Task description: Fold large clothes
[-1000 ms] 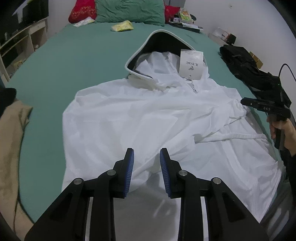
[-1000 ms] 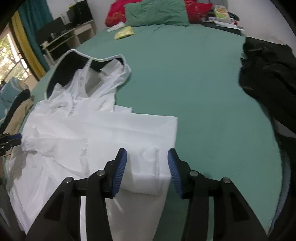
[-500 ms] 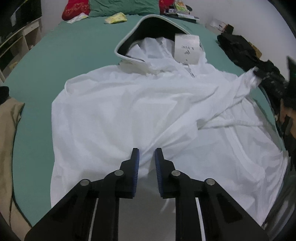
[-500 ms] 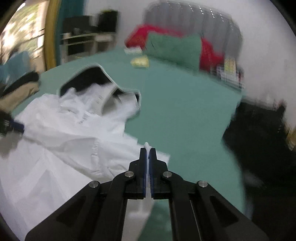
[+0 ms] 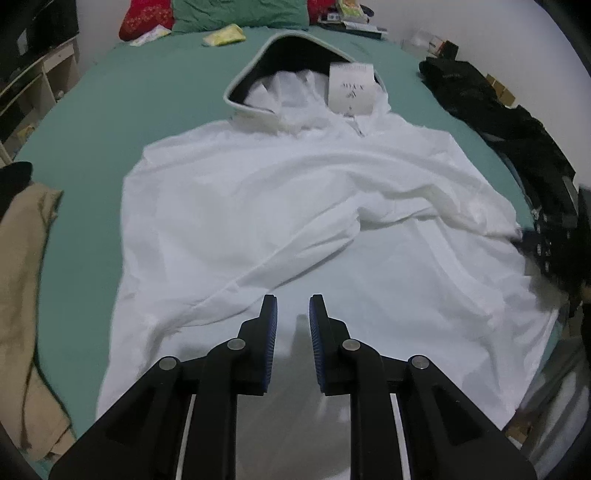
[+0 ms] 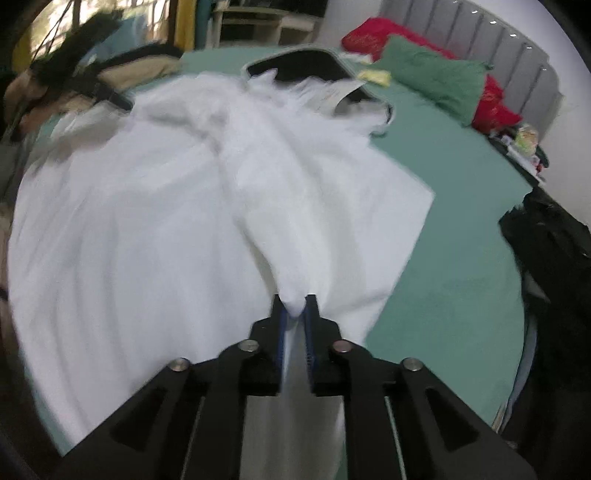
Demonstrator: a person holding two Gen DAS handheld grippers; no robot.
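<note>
While our right gripper (image 6: 294,308) pinches a bunch of the white hoodie (image 5: 295,229) spread on the green bed (image 5: 155,99), we carry it inward smoothly; our left gripper (image 5: 292,317) hovers narrowly parted, empty

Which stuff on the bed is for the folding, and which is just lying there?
For the folding:
white hoodie
right claw, pinching a bunch of the hoodie
left claw, open above the hoodie

Just lying there:
black clothes
tan garment
green pillow
red pillow
yellow packet
</note>
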